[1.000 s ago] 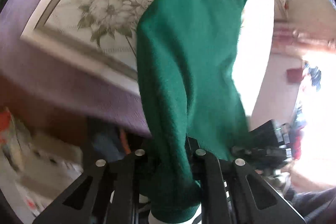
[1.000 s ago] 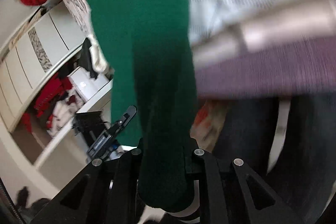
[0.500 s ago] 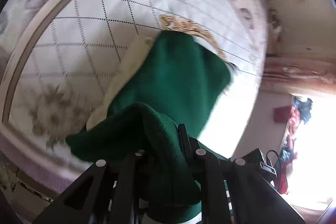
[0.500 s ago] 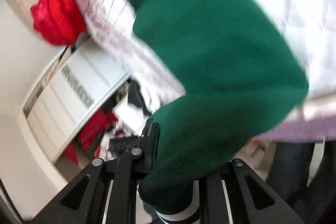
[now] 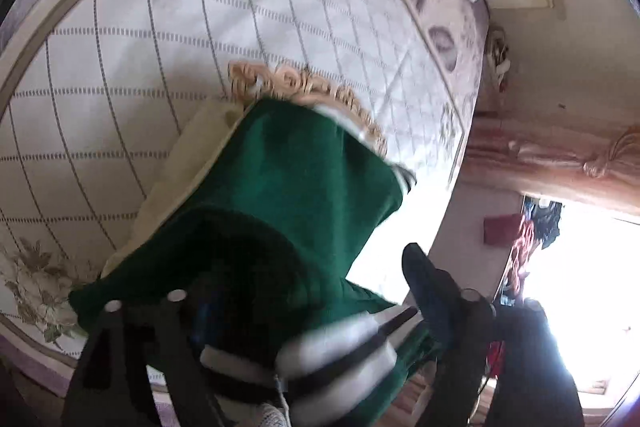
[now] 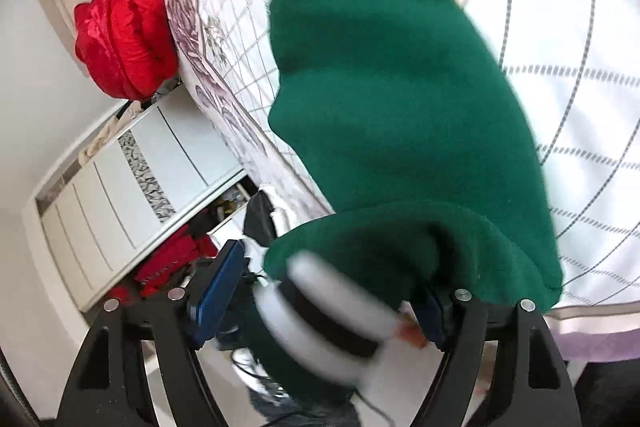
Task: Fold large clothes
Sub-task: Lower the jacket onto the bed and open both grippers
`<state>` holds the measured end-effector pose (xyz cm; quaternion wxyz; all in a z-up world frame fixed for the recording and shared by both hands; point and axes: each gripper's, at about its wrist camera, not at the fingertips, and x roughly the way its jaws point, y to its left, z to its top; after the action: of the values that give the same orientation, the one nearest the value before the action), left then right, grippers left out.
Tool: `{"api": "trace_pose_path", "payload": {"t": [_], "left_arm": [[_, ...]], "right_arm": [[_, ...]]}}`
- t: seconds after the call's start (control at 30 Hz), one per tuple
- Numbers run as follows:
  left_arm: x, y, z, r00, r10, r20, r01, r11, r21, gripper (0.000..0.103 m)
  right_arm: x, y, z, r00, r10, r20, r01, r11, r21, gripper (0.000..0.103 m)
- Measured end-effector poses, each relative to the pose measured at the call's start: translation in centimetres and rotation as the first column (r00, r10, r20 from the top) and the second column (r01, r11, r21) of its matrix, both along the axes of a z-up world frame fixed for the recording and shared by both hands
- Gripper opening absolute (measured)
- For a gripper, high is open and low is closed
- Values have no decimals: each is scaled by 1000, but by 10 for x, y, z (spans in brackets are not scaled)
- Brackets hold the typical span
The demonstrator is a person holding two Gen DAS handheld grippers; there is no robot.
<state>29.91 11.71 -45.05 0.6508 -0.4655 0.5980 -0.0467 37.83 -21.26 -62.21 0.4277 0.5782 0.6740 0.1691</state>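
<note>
A dark green sweater (image 5: 296,195) with white and black striped cuffs lies bunched on the quilted white bedspread (image 5: 120,67); it also shows in the right wrist view (image 6: 392,99). My left gripper (image 5: 316,291) is open, its fingers spread wide, with the sweater's folded edge and a striped cuff (image 5: 332,351) lying between them. My right gripper (image 6: 324,287) is open too, its fingers wide apart, with a striped cuff (image 6: 332,315) hanging between them. A cream lining edge (image 5: 188,171) shows along the sweater's left side.
A beige lace ornament (image 5: 308,87) lies on the bed beyond the sweater. A red bundle (image 6: 124,35) sits at the bed's far edge. A white cabinet (image 6: 132,179) with red clothes stands beside the bed. A wooden headboard (image 5: 552,155) is at the right.
Both grippers were shut on the green sweater and carried it up over the bed; now both have opened and the sweater rests on the bedspread.
</note>
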Motion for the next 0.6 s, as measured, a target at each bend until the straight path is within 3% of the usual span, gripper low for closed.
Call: {"api": "trace_pose_path", "payload": {"t": [0.1, 0.2, 0.33, 0.47, 0.53, 0.6], "left_arm": [[5, 2, 3, 999, 26, 40, -28, 999, 32, 88], [4, 9, 14, 992, 67, 104, -80, 989, 127, 88], [6, 18, 27, 976, 120, 184, -169, 944, 284, 88], [3, -2, 10, 984, 67, 163, -138, 870, 474, 88], [-2, -18, -13, 994, 26, 110, -80, 849, 522, 88], [-10, -27, -38, 998, 15, 59, -44, 851, 523, 88]], "right_arm": [[0, -20, 11, 999, -8, 40, 9, 1000, -20, 83], [-10, -48, 30, 991, 24, 130, -9, 993, -117, 83], [-9, -64, 48, 968, 109, 225, -45, 961, -272, 83], [-7, -67, 44, 931, 263, 254, -127, 884, -449, 83], [-3, -62, 32, 907, 321, 272, -154, 855, -496, 83], [4, -54, 13, 870, 387, 304, -191, 835, -516, 83]]}}
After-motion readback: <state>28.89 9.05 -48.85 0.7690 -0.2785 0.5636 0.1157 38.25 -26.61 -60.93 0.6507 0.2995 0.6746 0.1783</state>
